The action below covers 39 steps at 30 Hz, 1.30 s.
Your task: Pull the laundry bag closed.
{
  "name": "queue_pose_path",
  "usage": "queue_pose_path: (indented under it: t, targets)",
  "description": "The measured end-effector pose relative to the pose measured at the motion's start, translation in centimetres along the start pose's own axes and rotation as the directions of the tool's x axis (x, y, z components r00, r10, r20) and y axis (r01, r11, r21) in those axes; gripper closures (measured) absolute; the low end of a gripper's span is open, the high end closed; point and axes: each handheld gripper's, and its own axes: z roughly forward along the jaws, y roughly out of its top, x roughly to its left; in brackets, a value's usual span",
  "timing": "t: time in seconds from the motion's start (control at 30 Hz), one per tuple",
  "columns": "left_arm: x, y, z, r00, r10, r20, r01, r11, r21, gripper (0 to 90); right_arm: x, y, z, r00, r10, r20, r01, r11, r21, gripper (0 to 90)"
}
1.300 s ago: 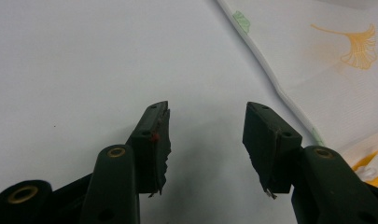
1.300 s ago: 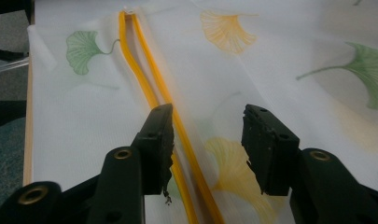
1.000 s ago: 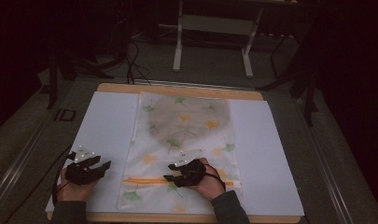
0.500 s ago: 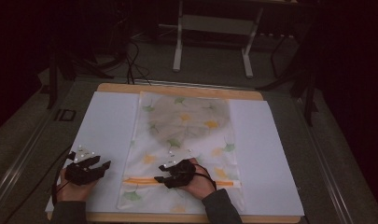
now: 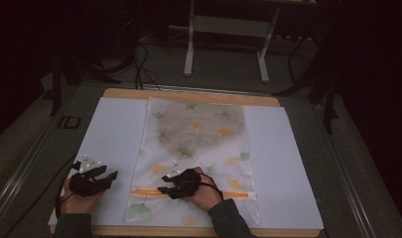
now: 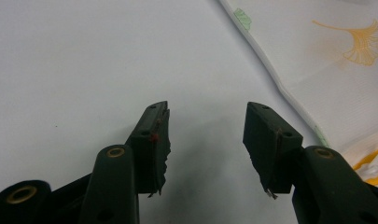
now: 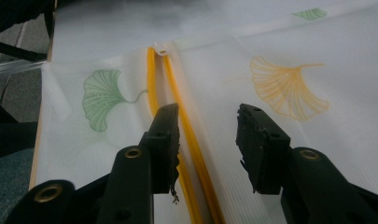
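Note:
A translucent white bag [image 5: 198, 134] printed with green and yellow ginkgo leaves lies flat on the white sheet [image 5: 114, 129]. An orange zipper [image 5: 238, 194] crosses its near end. My right gripper [image 5: 164, 189] hovers low over the zipper's left part and points left. In the right gripper view its jaws [image 7: 207, 112] are open and have just been closing a little. The orange zipper [image 7: 191, 135] runs under the left jaw to a small white tab [image 7: 161, 50], and nothing is pinched. My left gripper [image 5: 109, 174] rests open over bare sheet, just left of the bag's edge [image 6: 280, 88].
The sheet lies on a wooden table [image 5: 188, 94] whose front edge is right at my forearms. Grey floor, cables and a metal stand [image 5: 226, 44] lie beyond the far edge. Bare sheet [image 5: 283, 153] stretches right of the bag.
My right gripper has slid left along the orange zipper toward the bag's left edge. The left gripper and the bag have stayed where they were.

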Motion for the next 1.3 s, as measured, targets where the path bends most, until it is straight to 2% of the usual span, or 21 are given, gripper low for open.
queue_pose_path:
  t: [0.17, 1.1, 1.3]
  targets:
    - [0.0, 0.0, 0.0, 1.0, 0.003, -0.001, -0.003, 1.0, -0.001, 50.9, 0.1, 0.2, 0.5, 0.9999, -0.005, -0.012, 0.005, 1.0, -0.004, 61.9]
    - [0.1, 0.0, 0.0, 1.0, 0.006, -0.003, -0.006, 1.0, 0.0, 51.1, 0.7, 1.9, 2.6, 0.9983, -0.036, -0.045, 0.037, 0.999, 0.006, 64.7]
    - [0.2, 0.0, -0.1, 1.0, 0.008, -0.004, -0.008, 1.0, 0.001, 51.2, 1.0, 2.3, 3.4, 0.9972, -0.045, -0.06, 0.045, 0.999, 0.01, 68.0]
